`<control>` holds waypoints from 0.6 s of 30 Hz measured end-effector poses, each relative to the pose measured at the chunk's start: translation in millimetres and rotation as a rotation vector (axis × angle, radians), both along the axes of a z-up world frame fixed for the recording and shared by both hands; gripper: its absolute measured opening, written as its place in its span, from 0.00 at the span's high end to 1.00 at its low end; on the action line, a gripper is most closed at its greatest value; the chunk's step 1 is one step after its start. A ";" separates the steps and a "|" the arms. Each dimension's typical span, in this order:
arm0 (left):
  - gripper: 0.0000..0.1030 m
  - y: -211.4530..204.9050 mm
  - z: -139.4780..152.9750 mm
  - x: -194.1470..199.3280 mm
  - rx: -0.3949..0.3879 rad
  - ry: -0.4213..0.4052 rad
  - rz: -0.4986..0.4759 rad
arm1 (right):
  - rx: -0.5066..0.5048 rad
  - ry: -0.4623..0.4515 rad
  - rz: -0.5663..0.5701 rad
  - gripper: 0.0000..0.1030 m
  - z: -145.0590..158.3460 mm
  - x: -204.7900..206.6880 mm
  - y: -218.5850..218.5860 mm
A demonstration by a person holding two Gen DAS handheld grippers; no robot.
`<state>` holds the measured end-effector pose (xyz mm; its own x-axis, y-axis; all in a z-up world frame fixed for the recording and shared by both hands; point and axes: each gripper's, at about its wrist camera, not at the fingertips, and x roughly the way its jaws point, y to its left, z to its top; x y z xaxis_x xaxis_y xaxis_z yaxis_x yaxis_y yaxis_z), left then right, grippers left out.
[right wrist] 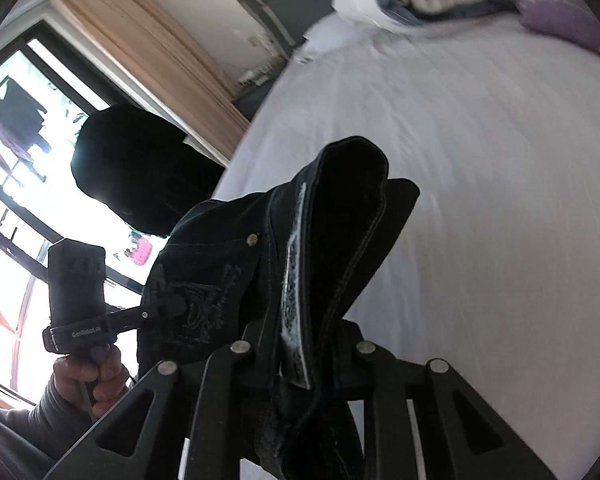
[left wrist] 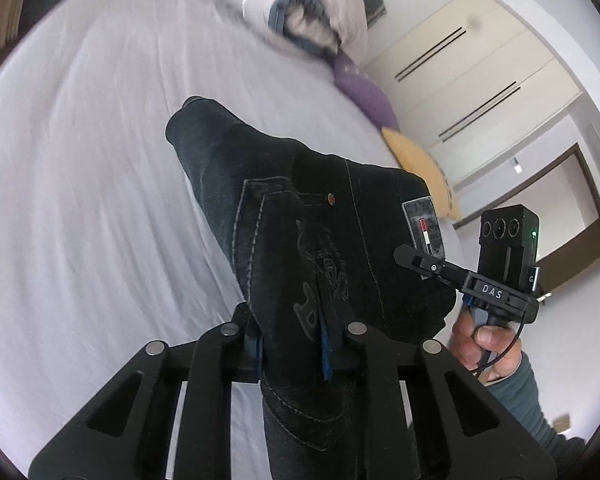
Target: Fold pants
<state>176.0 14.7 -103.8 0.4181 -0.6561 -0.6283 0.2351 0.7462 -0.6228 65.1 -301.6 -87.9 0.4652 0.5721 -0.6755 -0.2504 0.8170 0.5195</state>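
Dark black jeans (left wrist: 268, 184) hang lifted above the white bed sheet (left wrist: 80, 160), a back pocket with stitching facing me. My left gripper (left wrist: 304, 340) is shut on the jeans at the waist, denim bunched between its fingers. My right gripper (left wrist: 410, 258), held by a hand (left wrist: 484, 344), is clamped on the waistband beside the grey label patch (left wrist: 424, 220). In the right wrist view the right gripper (right wrist: 300, 356) is shut on the jeans (right wrist: 352, 208) at the waistband, and the left gripper (right wrist: 172, 304) pinches the pocket side.
A rolled pile of white and blue bedding (left wrist: 312, 12) lies at the far end of the bed, with a purple pillow (left wrist: 364, 92) and a yellow pillow (left wrist: 420, 164) along the right edge. Wardrobe doors (left wrist: 472, 72) stand beyond. A window (right wrist: 16, 184) and beige curtain (right wrist: 152, 48) are on the other side.
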 end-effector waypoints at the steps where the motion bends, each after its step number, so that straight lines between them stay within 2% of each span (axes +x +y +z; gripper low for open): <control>1: 0.83 3.4 8.0 2.8 0.020 -0.017 0.009 | 0.001 -0.009 0.005 0.80 3.5 8.6 7.4; 4: 0.83 5.7 15.1 8.2 0.047 -0.028 0.034 | 0.025 -0.015 0.017 0.80 3.0 39.3 24.6; 7: 0.83 7.5 8.0 11.8 0.066 -0.011 0.059 | 0.033 0.007 0.021 0.80 -12.0 68.2 40.3; 9: 0.83 12.5 -4.1 17.2 0.082 0.006 0.074 | 0.024 0.031 0.026 0.80 -27.3 85.6 48.3; 12: 0.82 31.5 -48.0 37.2 0.091 0.065 0.086 | 0.035 0.114 0.013 0.80 -65.4 103.9 49.5; 13: 0.82 33.7 -67.0 39.9 0.098 0.095 0.089 | 0.044 0.156 0.002 0.75 -81.9 106.8 47.0; 14: 0.76 35.5 -78.4 42.7 0.108 0.104 0.095 | 0.046 0.205 -0.025 0.62 -102.0 108.9 41.8; 15: 0.66 40.0 -93.4 41.1 0.103 0.115 0.108 | 0.070 0.231 -0.049 0.62 -115.4 108.3 34.8; 16: 0.61 45.2 -103.2 39.1 0.082 0.123 0.122 | 0.148 0.241 -0.065 0.62 -126.1 106.8 25.0; 17: 0.59 54.3 -113.1 36.0 0.010 0.119 0.134 | 0.290 0.238 -0.083 0.60 -136.5 101.6 8.8; 18: 0.56 60.2 -117.0 35.0 -0.034 0.114 0.140 | 0.352 0.246 -0.083 0.60 -141.4 99.1 1.9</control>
